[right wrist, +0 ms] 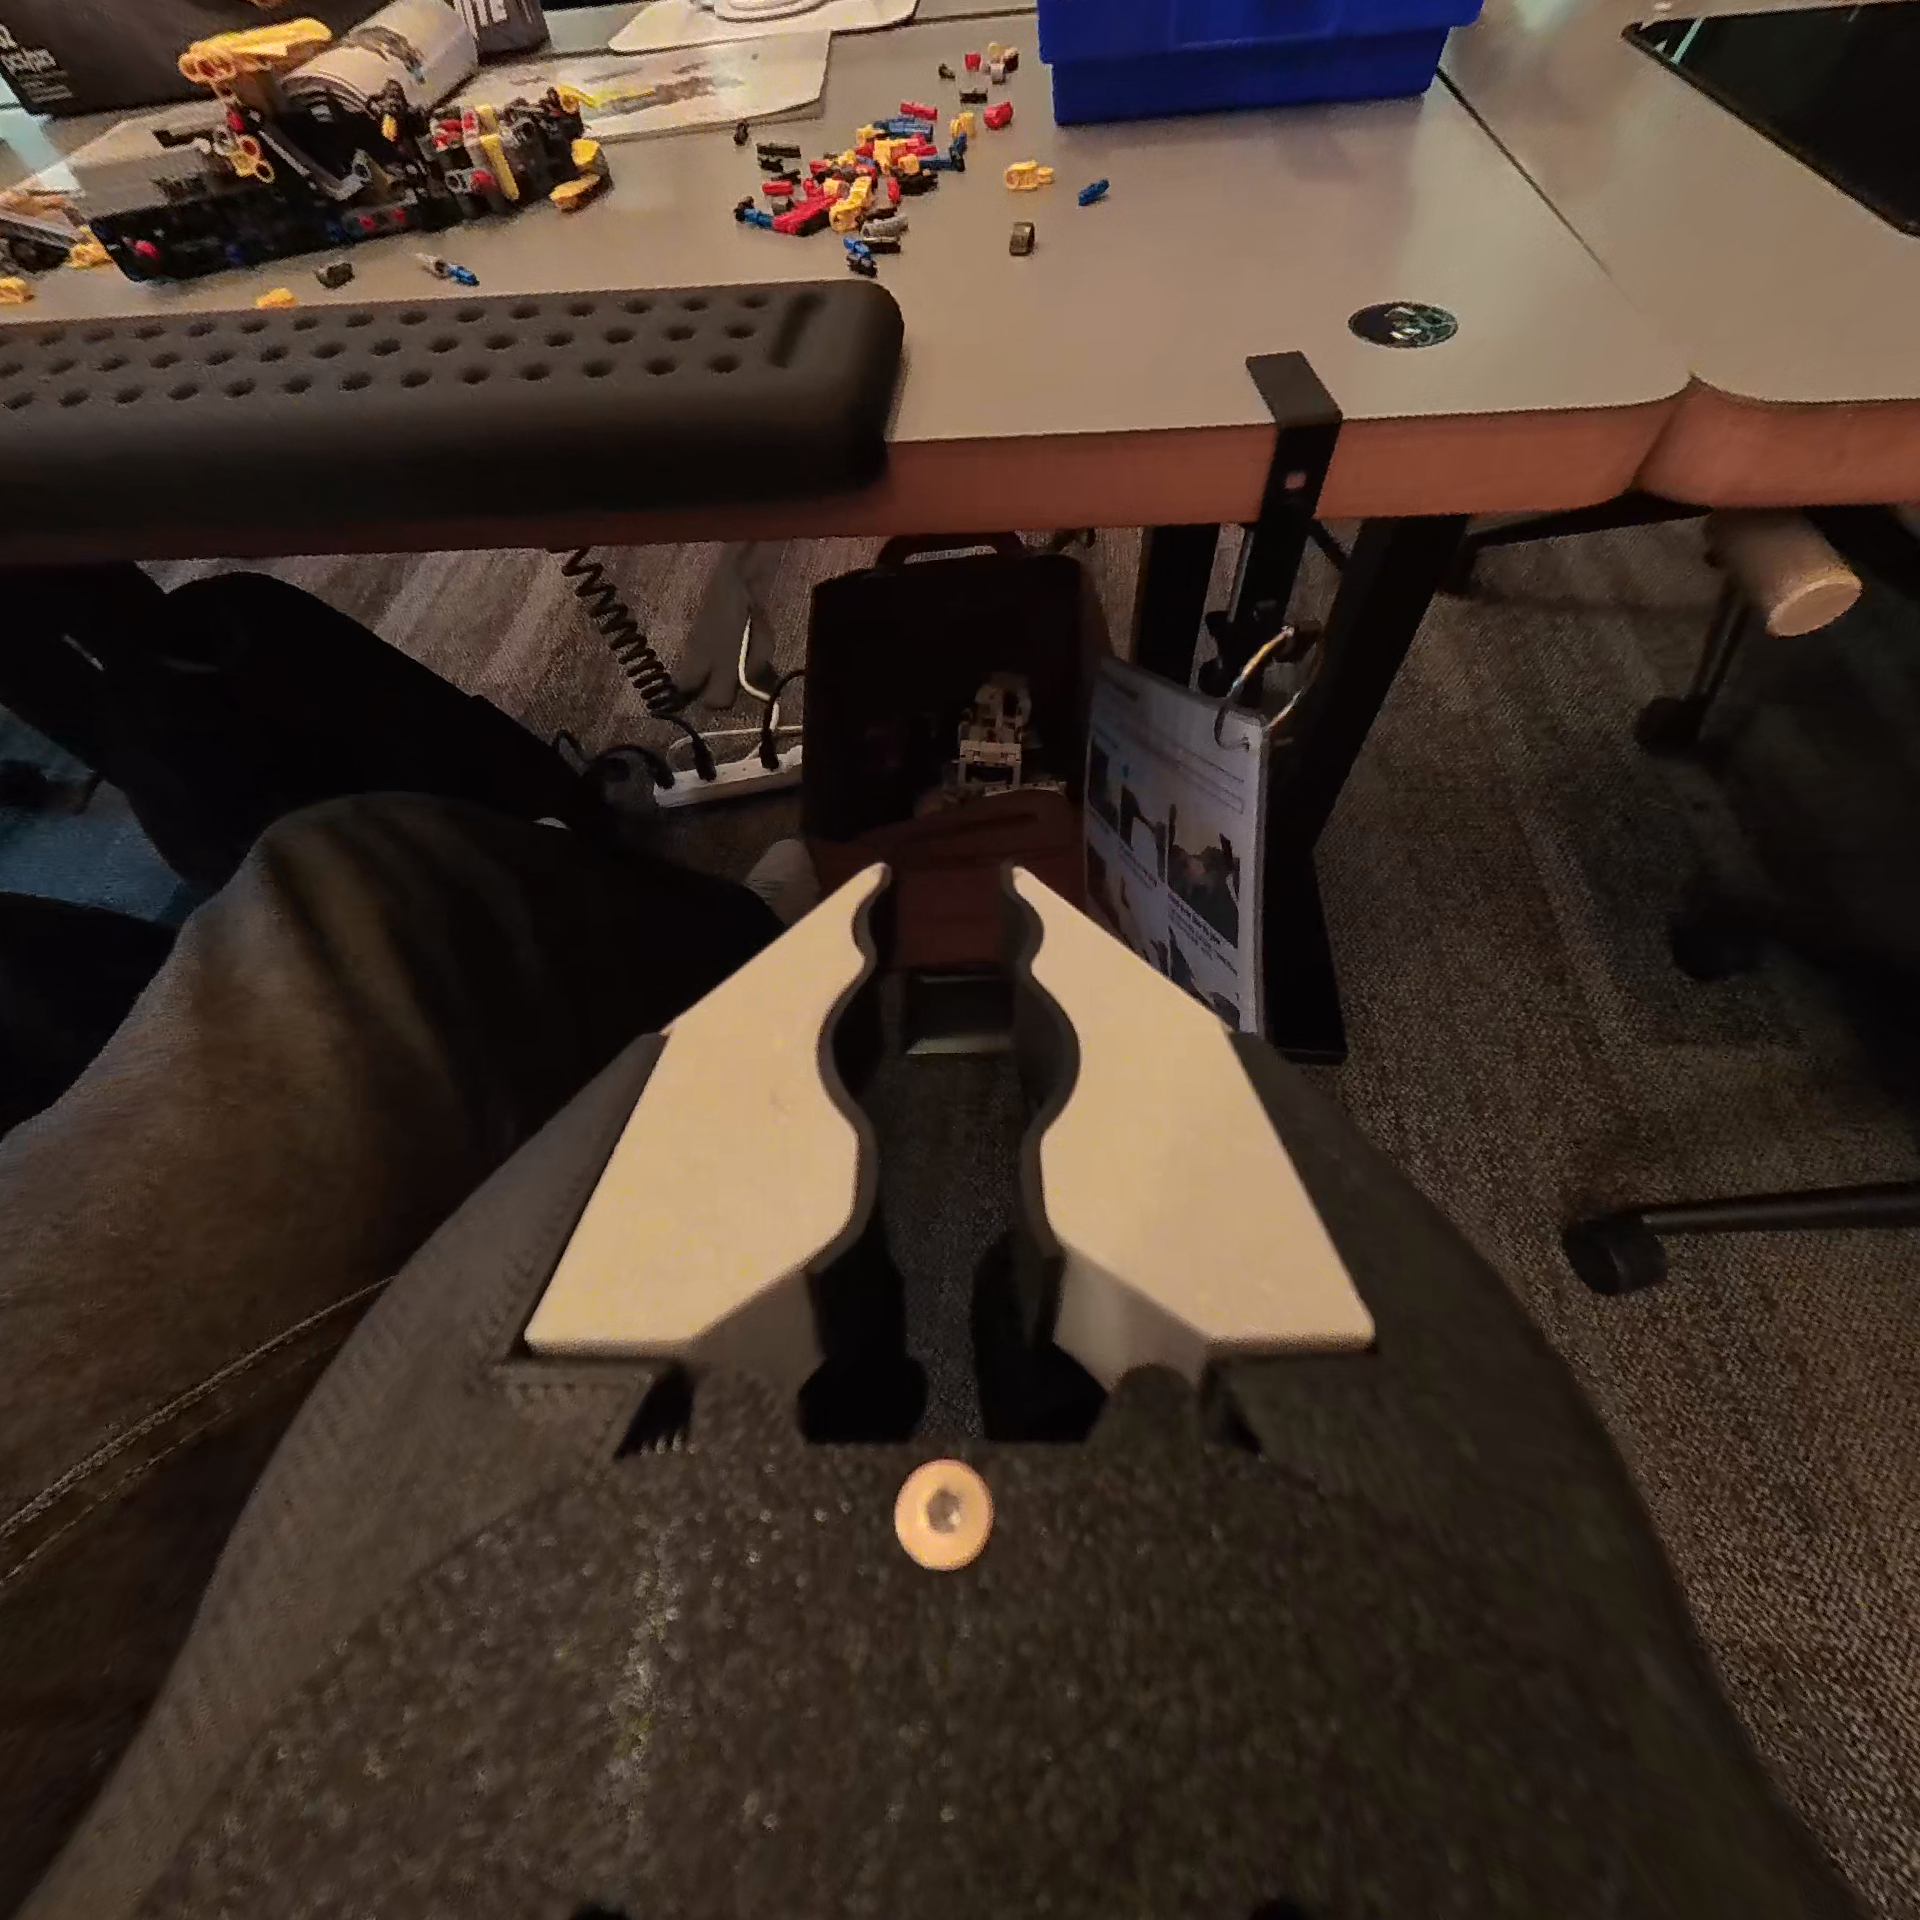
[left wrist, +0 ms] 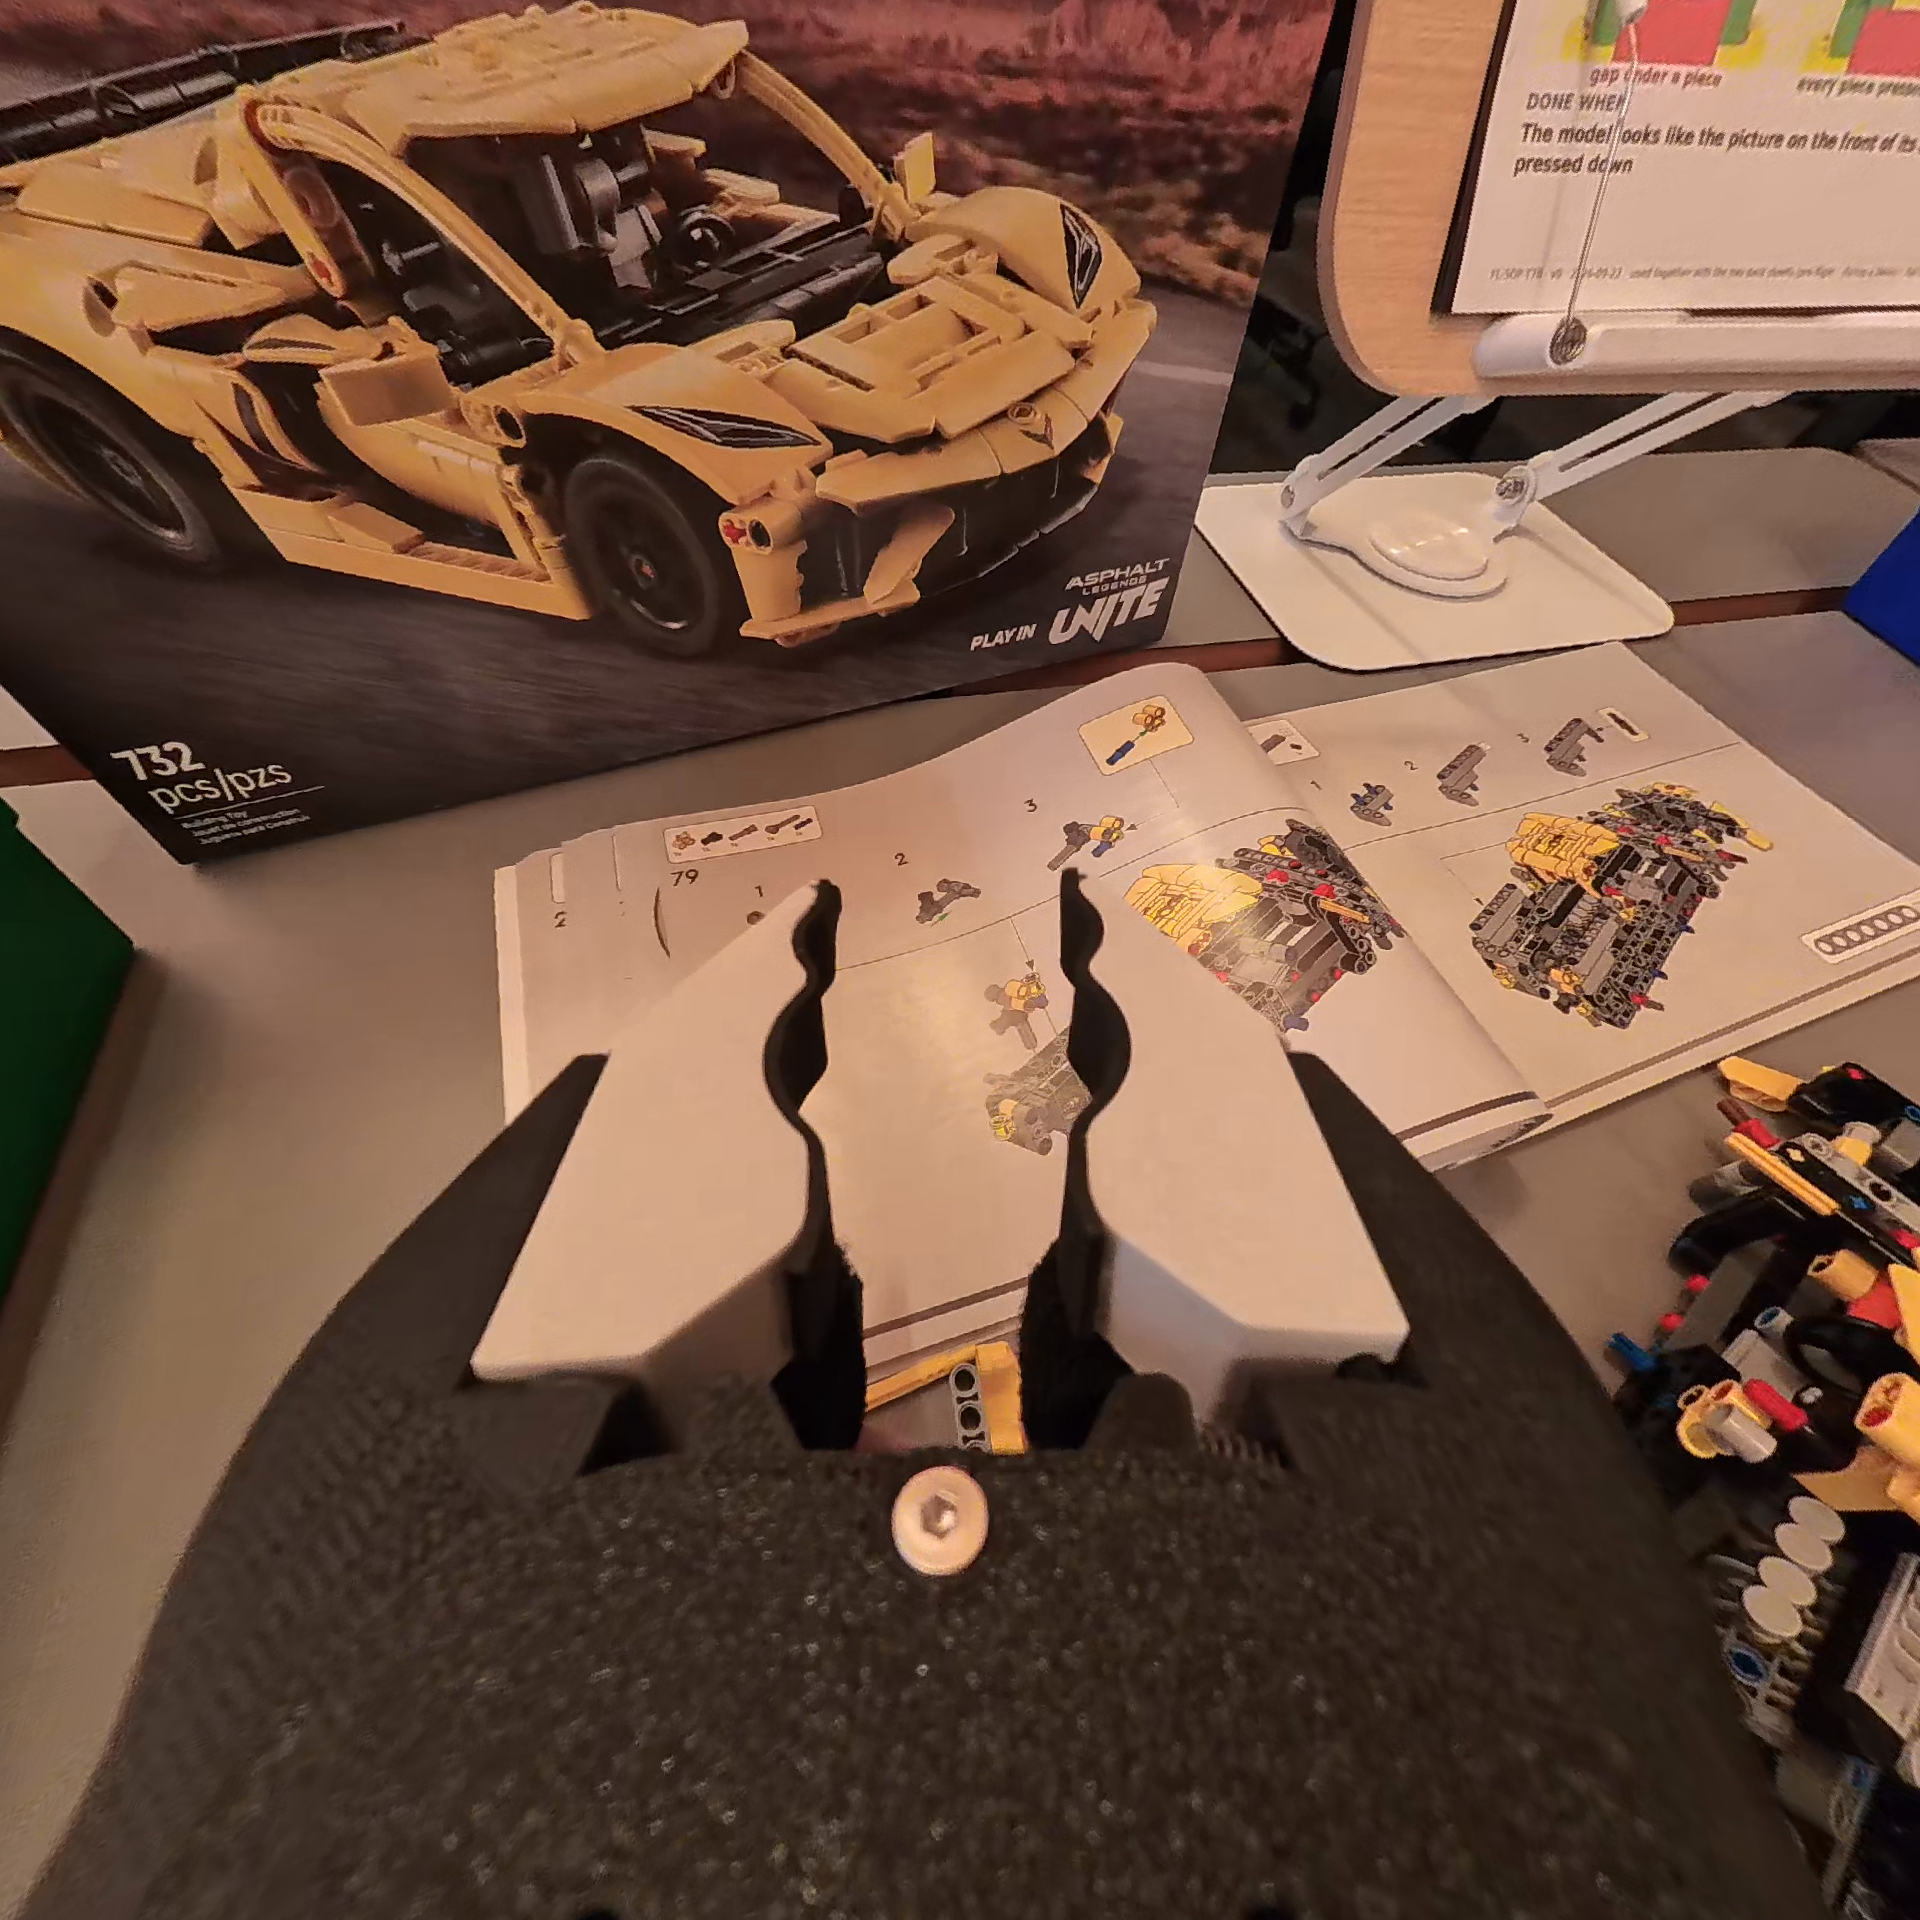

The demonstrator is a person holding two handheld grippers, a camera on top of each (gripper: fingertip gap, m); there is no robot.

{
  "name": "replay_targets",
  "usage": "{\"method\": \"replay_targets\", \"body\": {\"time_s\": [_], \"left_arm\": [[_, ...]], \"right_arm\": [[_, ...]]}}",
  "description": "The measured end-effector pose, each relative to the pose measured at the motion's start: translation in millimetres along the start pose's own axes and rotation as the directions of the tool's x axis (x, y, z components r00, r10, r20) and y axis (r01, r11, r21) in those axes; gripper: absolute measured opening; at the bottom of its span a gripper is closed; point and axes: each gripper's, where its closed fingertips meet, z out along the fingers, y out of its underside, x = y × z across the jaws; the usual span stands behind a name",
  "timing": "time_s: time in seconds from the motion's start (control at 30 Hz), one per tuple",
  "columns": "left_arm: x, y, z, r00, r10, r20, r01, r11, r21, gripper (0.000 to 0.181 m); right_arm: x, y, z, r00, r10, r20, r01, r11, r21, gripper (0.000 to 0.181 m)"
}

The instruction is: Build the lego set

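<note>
Claws: two, both empty with fingers parted; left claw [left wrist: 945,894] hangs over the desk, right claw [right wrist: 951,883] sits below the desk edge beside a grey trouser leg [right wrist: 260,1039].
Booklet: one open paper instruction booklet [left wrist: 1143,935] under the left claw's tips.
Box: one dark cardboard box picturing a yellow car [left wrist: 582,395] behind it.
Model: one half-built black-and-yellow brick car [left wrist: 1808,1351], right of the left claw, apart.
Loose bricks: many small red, yellow, blue pieces [right wrist: 873,187], uncountable, far ahead of the right claw.

One box [left wrist: 582,343], one open booklet [left wrist: 1039,935], one document stand [left wrist: 1455,499], one half-built car [right wrist: 312,177], one blue bin [right wrist: 1247,52], one wrist rest [right wrist: 436,384], loose pieces [right wrist: 873,177] too many to count, two claws [left wrist: 943,894] [right wrist: 948,883]
</note>
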Motion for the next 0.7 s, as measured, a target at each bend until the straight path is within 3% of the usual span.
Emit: {"method": "replay_targets", "body": {"time_s": [0.17, 0.27, 0.37, 0.53, 0.7], "left_arm": [[-4, 5, 1, 1.000, -0.018, 0.008, 0.019, 1.000, -0.008, 0.043], [-12, 8, 1, 0.999, -0.021, 0.025, 0.022, 1.000, -0.013, 0.043], [-22, 10, 1, 0.999, -0.023, 0.039, 0.024, 1.000, -0.016, 0.043], [-27, 17, 5, 0.997, -0.069, 0.023, 0.070, 0.997, -0.032, 0.043], [-24, 15, 3, 0.995, -0.098, -0.002, 0.098, 0.995, -0.023, 0.043]], "right_arm": [[-3, -11, -1, 0.998, 0.063, 0.024, -0.064, 0.997, 0.049, 0.017], [-10, -34, 17, 0.985, 0.139, 0.103, -0.146, 0.987, 0.062, 0.021], [-4, -70, 56, 0.996, 0.023, 0.089, -0.029, 0.998, 0.063, 0.022], [-19, -139, 128, 0.972, -0.119, 0.201, 0.105, 0.991, 0.079, 0.031], [-43, -164, 181, 0.965, -0.151, 0.213, 0.142, 0.988, 0.057, 0.031]]}}
